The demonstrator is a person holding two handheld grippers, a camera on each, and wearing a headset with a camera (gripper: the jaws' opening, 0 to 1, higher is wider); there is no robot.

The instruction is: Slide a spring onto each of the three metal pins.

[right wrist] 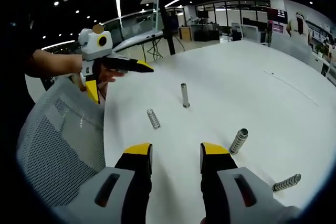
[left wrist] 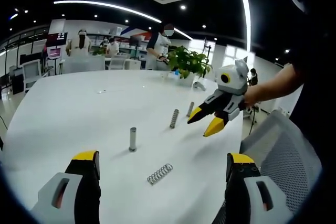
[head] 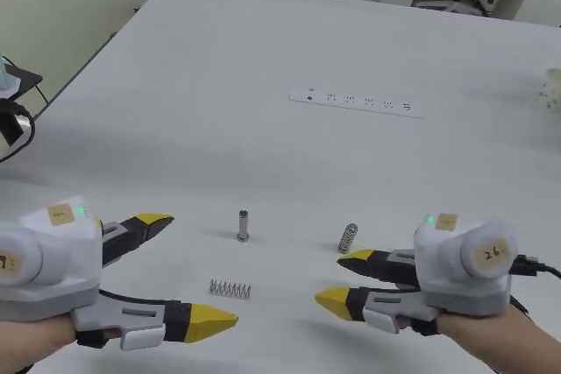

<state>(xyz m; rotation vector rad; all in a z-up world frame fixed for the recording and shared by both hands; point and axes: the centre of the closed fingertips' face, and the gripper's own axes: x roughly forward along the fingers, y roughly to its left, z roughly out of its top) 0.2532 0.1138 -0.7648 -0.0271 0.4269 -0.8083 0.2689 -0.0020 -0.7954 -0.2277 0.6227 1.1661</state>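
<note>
Left claw [head: 193, 269] sits at the lower left of the head view, released, its two yellow-tipped jaws spread wide apart over the white bench [head: 263, 50] and gripping nothing. Right claw [head: 331, 278] sits at the lower right, likewise released and empty, though its jaws stand much closer together, with a narrow gap between the yellow tips. We hold one in each hand, and the two sets of tips point toward each other across the near part of the bench. Between them, a little farther from us, a bare pin [head: 243, 225] stands upright with no spring on it. A loose spring [head: 230, 288] lies flat on its side, nearer to us than that pin and close to the left claw's lower jaw tip without touching it. To the right, a sprung pin [head: 348, 237], wrapped in coils along its length, stands just beyond the right claw's upper jaw tip. In the right gripper view a second coiled piece [right wrist: 286, 182] appears near the right edge, past the sprung pin; we cannot tell whether it stands or lies. Farther back on the bench lies a long white power strip [head: 355, 101]. A grey mesh chair [right wrist: 52, 145] sits at the bench edge in the right gripper view. In the left gripper view a leafy green plant [left wrist: 189, 61] stands at the far end of the bench, with people behind it.
</note>
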